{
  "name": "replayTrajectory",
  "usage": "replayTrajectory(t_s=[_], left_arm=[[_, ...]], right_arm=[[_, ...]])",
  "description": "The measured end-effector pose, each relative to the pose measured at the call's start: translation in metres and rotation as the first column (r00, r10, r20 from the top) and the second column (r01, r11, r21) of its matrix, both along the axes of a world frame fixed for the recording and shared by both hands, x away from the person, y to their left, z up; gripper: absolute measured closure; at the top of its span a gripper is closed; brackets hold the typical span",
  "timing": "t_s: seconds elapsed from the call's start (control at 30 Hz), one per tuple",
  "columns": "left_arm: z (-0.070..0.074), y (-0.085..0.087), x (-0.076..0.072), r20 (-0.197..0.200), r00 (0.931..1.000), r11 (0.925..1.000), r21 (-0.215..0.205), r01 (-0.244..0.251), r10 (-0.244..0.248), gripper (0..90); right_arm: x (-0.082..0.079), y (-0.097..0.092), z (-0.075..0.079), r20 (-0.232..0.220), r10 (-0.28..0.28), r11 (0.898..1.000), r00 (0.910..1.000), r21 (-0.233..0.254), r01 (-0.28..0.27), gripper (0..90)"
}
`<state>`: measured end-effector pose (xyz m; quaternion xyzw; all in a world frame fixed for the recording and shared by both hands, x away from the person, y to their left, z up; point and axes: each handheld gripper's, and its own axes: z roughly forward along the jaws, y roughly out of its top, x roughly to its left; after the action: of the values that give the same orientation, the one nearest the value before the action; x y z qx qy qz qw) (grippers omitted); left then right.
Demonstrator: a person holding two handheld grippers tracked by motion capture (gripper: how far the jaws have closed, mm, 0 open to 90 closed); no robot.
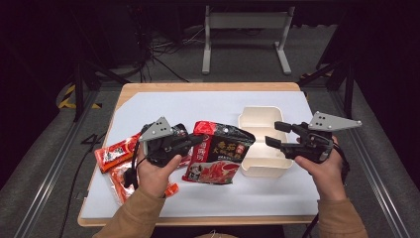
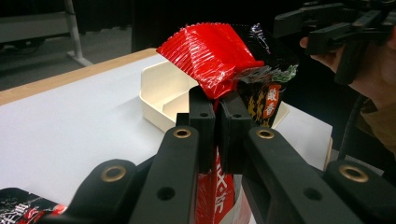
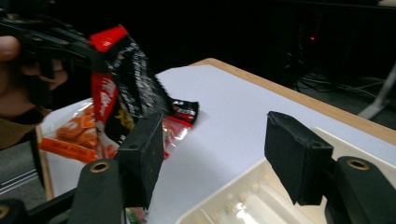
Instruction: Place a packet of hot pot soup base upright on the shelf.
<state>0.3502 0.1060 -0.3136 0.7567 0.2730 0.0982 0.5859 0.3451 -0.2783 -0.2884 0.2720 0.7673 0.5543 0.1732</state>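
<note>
A red and black snack bag (image 1: 220, 153) hangs lifted over the white table cover, next to a cream two-compartment box (image 1: 262, 141). My left gripper (image 1: 198, 140) is shut on the bag's red crimped top edge (image 2: 215, 60); in the left gripper view the jaws (image 2: 217, 109) pinch that seam, with the box (image 2: 163, 95) behind. My right gripper (image 1: 275, 134) hovers open over the box's left part with nothing between its pads (image 3: 299, 154). In the right gripper view, the bag (image 3: 126, 88) dangles at the left and the box's rim (image 3: 243, 200) lies below the jaws.
Several orange and red packets (image 1: 116, 153) lie at the table's left, behind the left hand, with another black and red packet (image 3: 184, 109) near the bag. The white cover (image 1: 198, 106) spreads toward the far wooden edge. A metal stand (image 1: 245, 29) is on the floor beyond.
</note>
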Motion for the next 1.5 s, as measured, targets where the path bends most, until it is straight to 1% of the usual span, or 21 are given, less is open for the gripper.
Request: replayTrajectory(t_s=[0.03, 0.1, 0.17, 0.23, 0.53, 0.6, 0.7, 0.8, 0.87, 0.93, 0.97, 1.03, 1.07, 1.13, 1.17, 1.2, 1.3, 1.43, 1.5], left_arm=[[0.0, 0.0, 0.0, 0.0, 1.0, 1.0, 0.0, 0.0, 0.0, 86.1], [0.0, -0.001, -0.001, 0.004, 1.0, 1.0, 0.0, 0.002, -0.002, 86.1], [0.0, -0.002, -0.001, 0.004, 1.0, 1.0, -0.002, 0.004, -0.004, 86.0], [0.0, -0.002, -0.002, 0.005, 1.0, 1.0, -0.002, 0.009, -0.009, 86.0], [0.002, -0.005, -0.005, 0.014, 0.9995, 0.9996, -0.002, 0.029, -0.029, 86.0], [0.002, -0.006, -0.006, 0.02, 0.9992, 0.9994, -0.002, 0.034, -0.034, 86.0], [0.003, -0.008, -0.008, 0.018, 0.9989, 0.9991, -0.001, 0.044, -0.044, 86.0], [0.003, -0.009, -0.008, 0.024, 0.9984, 0.9987, 0.002, 0.051, -0.051, 86.0], [0.003, -0.009, -0.009, 0.018, 0.9984, 0.9985, -0.001, 0.054, -0.054, 85.9], [0.003, -0.011, -0.01, 0.021, 0.9978, 0.998, 0.002, 0.063, -0.063, 85.9], [0.003, -0.012, -0.01, 0.025, 0.9973, 0.9977, 0.004, 0.068, -0.068, 85.9], [0.003, -0.013, -0.011, 0.021, 0.9971, 0.9973, 0.003, 0.073, -0.073, 85.9], [0.003, -0.014, -0.011, 0.028, 0.9965, 0.9969, 0.007, 0.079, -0.079, 85.9], [0.003, -0.015, -0.012, 0.023, 0.9962, 0.9964, 0.006, 0.084, -0.085, 85.9], [0.003, -0.015, -0.012, 0.023, 0.9962, 0.9964, 0.006, 0.084, -0.085, 85.9], [0.003, -0.016, -0.012, 0.031, 0.9953, 0.9958, 0.012, 0.091, -0.092, 85.9], [0.003, -0.018, -0.014, 0.027, 0.995, 0.9953, 0.012, 0.096, -0.096, 85.8], [0.003, -0.02, -0.015, 0.031, 0.9935, 0.9939, 0.017, 0.109, -0.11, 85.7], [0.003, -0.022, -0.015, 0.023, 0.9932, 0.9934, 0.017, 0.113, -0.114, 85.6]], right_arm=[[0.0, 0.0, 0.0, 0.0, 0.0, 1.0, 1.0, 0.0, 0.0, 37.9], [-0.004, 0.009, 0.002, 0.003, 0.027, 1.0, 0.9996, -0.009, -0.027, 38.1], [-0.006, 0.016, 0.003, 0.005, 0.041, 0.999, 0.9992, -0.025, -0.04, 38.0], [-0.007, 0.022, 0.003, 0.002, 0.058, 0.998, 0.9983, -0.031, -0.058, 37.7], [-0.005, 0.041, -0.006, -0.031, 0.095, 0.994, 0.995, -0.044, -0.096, 34.0], [-0.004, 0.044, -0.008, -0.034, 0.103, 0.993, 0.9941, -0.047, -0.105, 33.8], [-0.003, 0.048, -0.01, -0.037, 0.111, 0.992, 0.9931, -0.051, -0.113, 33.9], [-0.002, 0.052, -0.013, -0.05, 0.129, 0.99, 0.9904, -0.049, -0.132, 34.8], [-0.001, 0.053, -0.014, -0.054, 0.133, 0.99, 0.9896, -0.048, -0.136, 35.2], [0.001, 0.056, -0.018, -0.074, 0.151, 0.987, 0.9858, -0.041, -0.154, 35.7], [0.001, 0.056, -0.018, -0.074, 0.151, 0.987, 0.9858, -0.041, -0.154, 35.7], [0.002, 0.058, -0.02, -0.086, 0.163, 0.985, 0.9829, -0.037, -0.166, 36.8], [0.002, 0.059, -0.02, -0.088, 0.167, 0.985, 0.982, -0.038, -0.171, 37.5], [0.003, 0.061, -0.022, -0.088, 0.176, 0.983, 0.9805, -0.034, -0.179, 38.7], [0.003, 0.061, -0.022, -0.088, 0.176, 0.983, 0.9805, -0.034, -0.179, 38.7], [0.003, 0.062, -0.024, -0.084, 0.186, 0.981, 0.9789, -0.03, -0.189, 40.1], [0.003, 0.064, -0.025, -0.083, 0.195, 0.98, 0.9773, -0.029, -0.198, 41.5], [0.003, 0.066, -0.028, -0.086, 0.209, 0.976, 0.9741, -0.037, -0.213, 45.8], [0.003, 0.068, -0.029, -0.087, 0.223, 0.973, 0.971, -0.049, -0.227, 50.6]])
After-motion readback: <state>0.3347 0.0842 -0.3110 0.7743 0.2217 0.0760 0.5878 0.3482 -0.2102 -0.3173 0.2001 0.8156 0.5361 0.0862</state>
